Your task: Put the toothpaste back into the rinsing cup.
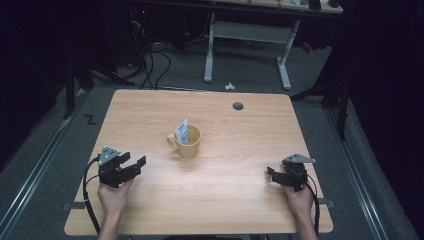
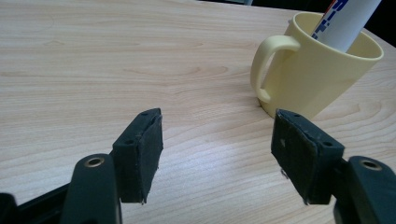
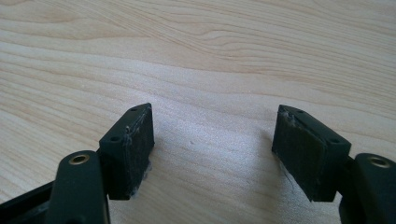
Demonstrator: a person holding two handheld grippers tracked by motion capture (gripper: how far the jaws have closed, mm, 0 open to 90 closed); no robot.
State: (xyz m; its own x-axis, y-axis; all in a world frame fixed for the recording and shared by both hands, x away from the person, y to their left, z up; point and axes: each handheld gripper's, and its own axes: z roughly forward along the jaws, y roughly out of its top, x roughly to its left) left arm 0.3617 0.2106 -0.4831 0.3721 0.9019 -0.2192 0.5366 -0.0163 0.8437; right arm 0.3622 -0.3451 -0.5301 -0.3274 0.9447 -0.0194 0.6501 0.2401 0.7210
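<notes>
Mug [image 1: 187, 142], pale yellow, stands upright near the middle of the wooden table [image 1: 240, 200], handle turned toward the left side. White packet with blue print [image 1: 182, 131] stands tilted inside it, top above the rim. Left gripper [image 1: 134, 165] sits left of the mug, apart from it, jaws spread wide with nothing between them. Right gripper [image 1: 270, 174] rests near the table's right edge, well apart from the mug, jaws likewise spread and empty.

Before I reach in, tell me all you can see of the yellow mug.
The yellow mug is pale, smooth and glossy like ceramic or plastic, with one loop handle on its left in the high view. It stands upright near the middle of the wooden table, holding a leaning white-and-blue packet. Nothing else touches it.
</notes>
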